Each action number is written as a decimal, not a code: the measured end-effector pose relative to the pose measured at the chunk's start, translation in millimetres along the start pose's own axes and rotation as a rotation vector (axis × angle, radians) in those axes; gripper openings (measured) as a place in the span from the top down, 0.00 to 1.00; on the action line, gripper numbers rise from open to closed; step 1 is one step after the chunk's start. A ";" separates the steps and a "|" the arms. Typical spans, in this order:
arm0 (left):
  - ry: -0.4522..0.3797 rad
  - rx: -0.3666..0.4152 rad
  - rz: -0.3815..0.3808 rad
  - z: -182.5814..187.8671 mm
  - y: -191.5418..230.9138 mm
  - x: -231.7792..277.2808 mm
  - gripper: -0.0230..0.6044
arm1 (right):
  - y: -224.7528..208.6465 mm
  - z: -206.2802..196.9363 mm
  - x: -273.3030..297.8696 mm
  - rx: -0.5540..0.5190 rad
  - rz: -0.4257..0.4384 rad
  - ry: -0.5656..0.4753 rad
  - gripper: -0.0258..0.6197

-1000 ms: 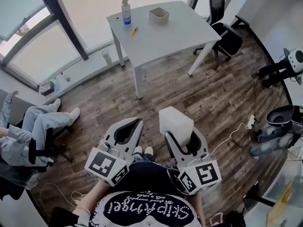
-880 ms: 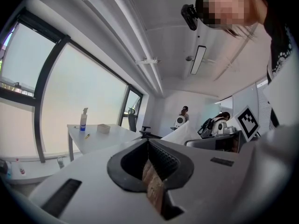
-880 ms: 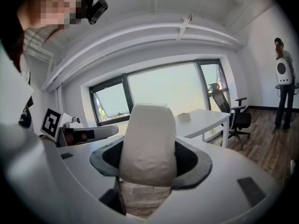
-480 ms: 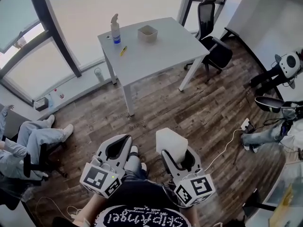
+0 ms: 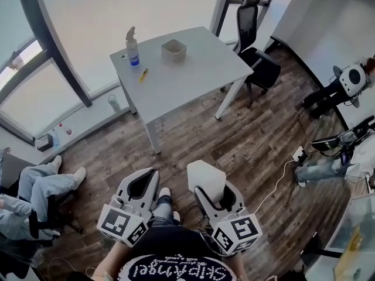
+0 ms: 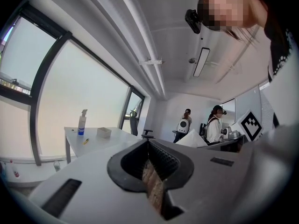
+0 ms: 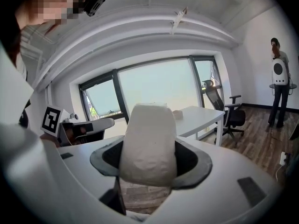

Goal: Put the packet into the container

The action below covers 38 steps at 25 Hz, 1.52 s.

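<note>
Two grippers, one packet, one container, one table.

The right gripper point(image 5: 215, 193) holds the white packet point(image 5: 205, 176) clamped between its jaws. The packet stands upright over the wood floor point(image 5: 258, 139), well apart from the table point(image 5: 187, 69). The left gripper point(image 5: 153, 172) has its jaws closed with nothing in them, and only a thin slit of floor shows between them.

The head view shows the tabletop laid out. One small beige container point(image 5: 173, 50) sits near the far edge, with one spray bottle point(image 5: 132, 47) to its left and one yellow stick-like thing point(image 5: 143, 75) in front of the bottle. That last thing is too small to name. One office chair point(image 5: 253, 51) stands at the table's right side.

Only the head view shows a seated person point(image 5: 32, 192), cut off at the left edge, and another person cut off at the right edge. The left gripper view alone shows two people standing by the far wall, while the right gripper view shows just one. In the right gripper view the packet hides much of the table, and the container is a small blur beside it.
</note>
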<state>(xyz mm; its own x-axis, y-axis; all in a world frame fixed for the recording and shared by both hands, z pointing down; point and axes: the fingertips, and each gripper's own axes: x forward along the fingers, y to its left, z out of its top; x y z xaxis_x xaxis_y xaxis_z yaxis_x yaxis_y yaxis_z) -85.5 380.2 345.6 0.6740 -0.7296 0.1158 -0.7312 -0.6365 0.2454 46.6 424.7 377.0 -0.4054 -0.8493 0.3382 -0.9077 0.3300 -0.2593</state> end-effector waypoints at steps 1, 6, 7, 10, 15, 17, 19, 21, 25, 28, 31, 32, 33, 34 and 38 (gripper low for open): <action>-0.003 0.001 -0.001 3.6 5.6 5.4 0.95 | -1.5 6.0 7.4 -0.003 -0.002 -0.003 0.54; -0.015 0.014 -0.007 19.8 27.5 30.8 0.95 | -13.5 29.9 34.7 -0.008 -0.025 -0.023 0.54; -0.018 0.015 -0.007 23.0 30.6 34.5 0.95 | -15.9 33.2 38.4 -0.005 -0.033 -0.027 0.54; -0.019 0.016 -0.013 30.5 40.4 43.1 0.95 | -21.2 39.6 49.7 0.004 -0.065 -0.031 0.54; -0.015 0.007 -0.014 33.6 53.9 51.2 0.95 | -19.6 41.1 66.9 0.019 -0.050 -0.021 0.54; -0.016 -0.002 -0.013 34.3 59.0 53.1 0.95 | -17.6 42.0 73.7 0.017 -0.045 -0.017 0.54; -0.017 -0.006 -0.016 35.2 64.0 54.6 0.95 | -15.4 43.2 80.8 0.019 -0.041 -0.024 0.54; -0.017 -0.006 -0.025 35.9 67.7 56.4 0.95 | -14.0 44.4 87.0 0.028 -0.045 -0.033 0.54; -0.018 0.000 -0.047 40.1 74.2 59.5 0.95 | -9.7 48.3 96.5 0.037 -0.055 -0.042 0.54; -0.026 0.004 -0.061 43.7 76.1 58.6 0.95 | -4.7 50.5 97.6 0.034 -0.055 -0.052 0.54; -0.026 0.000 -0.063 42.1 77.9 55.9 0.95 | -3.2 50.0 97.0 0.037 -0.067 -0.054 0.54; -0.026 -0.004 -0.062 41.6 79.0 55.6 0.95 | -3.3 50.7 97.3 0.034 -0.067 -0.056 0.54; -0.027 -0.009 -0.060 41.5 80.2 55.3 0.95 | -3.2 51.9 97.6 0.028 -0.065 -0.060 0.54; -0.030 -0.013 -0.058 41.8 81.5 55.0 0.95 | -2.9 53.6 98.0 0.021 -0.063 -0.064 0.54; -0.048 -0.023 -0.048 42.8 85.6 51.8 0.95 | -0.1 57.9 99.7 0.001 -0.062 -0.073 0.54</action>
<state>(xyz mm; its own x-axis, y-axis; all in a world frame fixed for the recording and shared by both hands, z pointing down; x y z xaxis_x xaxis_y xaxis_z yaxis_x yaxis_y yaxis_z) -117.7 277.2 331.5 0.7021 -0.7098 0.0574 -0.6952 -0.6657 0.2713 12.5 316.2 358.4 -0.3395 -0.8957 0.2871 -0.9306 0.2754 -0.2413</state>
